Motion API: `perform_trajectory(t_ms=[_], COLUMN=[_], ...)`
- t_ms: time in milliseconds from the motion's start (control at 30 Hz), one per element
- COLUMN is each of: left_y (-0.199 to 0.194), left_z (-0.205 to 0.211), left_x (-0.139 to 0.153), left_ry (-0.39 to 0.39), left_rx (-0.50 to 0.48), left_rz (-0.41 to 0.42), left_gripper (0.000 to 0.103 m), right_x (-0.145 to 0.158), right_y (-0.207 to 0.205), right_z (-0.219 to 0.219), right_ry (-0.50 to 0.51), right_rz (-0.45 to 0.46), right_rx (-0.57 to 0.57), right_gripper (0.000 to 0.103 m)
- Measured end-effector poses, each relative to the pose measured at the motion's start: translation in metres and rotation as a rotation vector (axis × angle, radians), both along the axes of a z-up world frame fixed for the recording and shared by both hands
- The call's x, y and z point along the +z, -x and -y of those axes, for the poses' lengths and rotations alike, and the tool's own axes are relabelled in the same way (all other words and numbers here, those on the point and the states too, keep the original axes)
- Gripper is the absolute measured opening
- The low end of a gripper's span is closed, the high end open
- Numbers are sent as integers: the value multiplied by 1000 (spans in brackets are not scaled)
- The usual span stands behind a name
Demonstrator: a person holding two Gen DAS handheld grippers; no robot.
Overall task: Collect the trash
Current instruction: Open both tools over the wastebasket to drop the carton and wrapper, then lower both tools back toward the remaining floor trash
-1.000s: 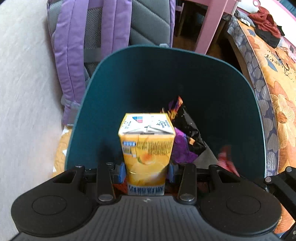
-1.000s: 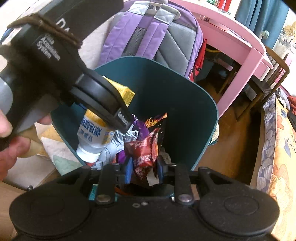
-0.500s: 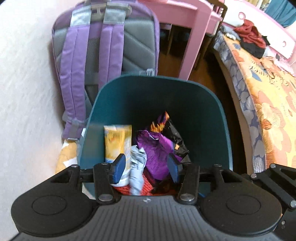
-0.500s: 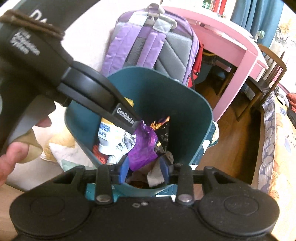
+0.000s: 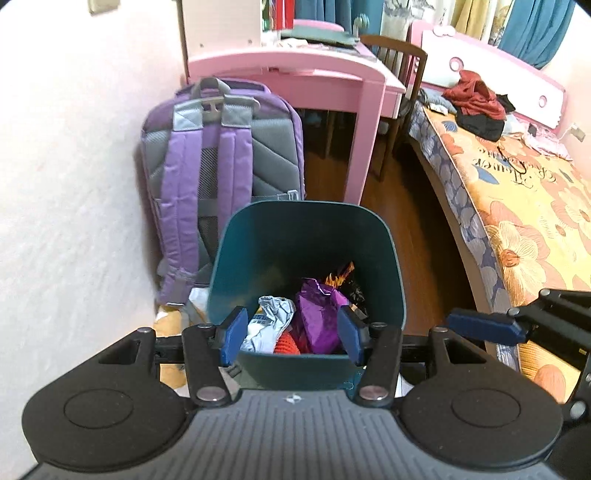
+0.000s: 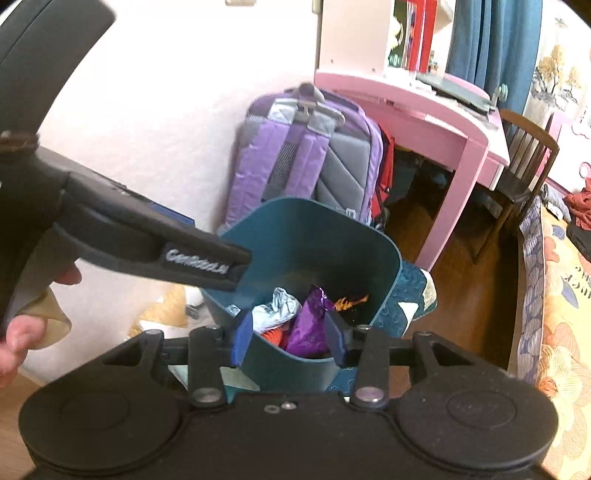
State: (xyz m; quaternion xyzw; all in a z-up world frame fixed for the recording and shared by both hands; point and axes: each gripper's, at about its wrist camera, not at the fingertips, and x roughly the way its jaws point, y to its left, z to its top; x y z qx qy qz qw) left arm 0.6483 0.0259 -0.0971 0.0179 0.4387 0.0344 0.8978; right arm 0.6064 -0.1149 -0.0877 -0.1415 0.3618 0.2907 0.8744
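Both pairs of jaws stand apart with nothing between them — our left gripper (image 5: pixel 290 335) about half spread, our right gripper (image 6: pixel 289 341) a little narrower and opening. We judge this load done: the silver wrapper (image 5: pixel 270 322) and purple wrapper (image 5: pixel 318 312) lie in the teal bin (image 5: pixel 306 236) beside the purple backpack (image 5: pixel 221 173). A second ago we held a juice carton and a red wrapper; both are dropped, and the bin looks farther below.

A child's bedroom at home: pink desk (image 5: pixel 295 66), purple backpack (image 5: pixel 221 162) against the wall, flowered bed (image 5: pixel 517 206) with clothes (image 5: pixel 476 99), teal curtains (image 5: pixel 532 29).
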Motion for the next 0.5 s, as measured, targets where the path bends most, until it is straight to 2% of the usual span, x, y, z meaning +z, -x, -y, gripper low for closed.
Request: perform_trajectory(t_ms=[500], left_y=[110], left_z=[-1], left_x=[41], left_ry=[-20], left_rx=[28], left_rz=[47], left_gripper=[54], right_x=[55], right_y=[74], right_z=[33], right_ry=[-111], right_rz=[29], right_rx=[46], right_gripper=[45])
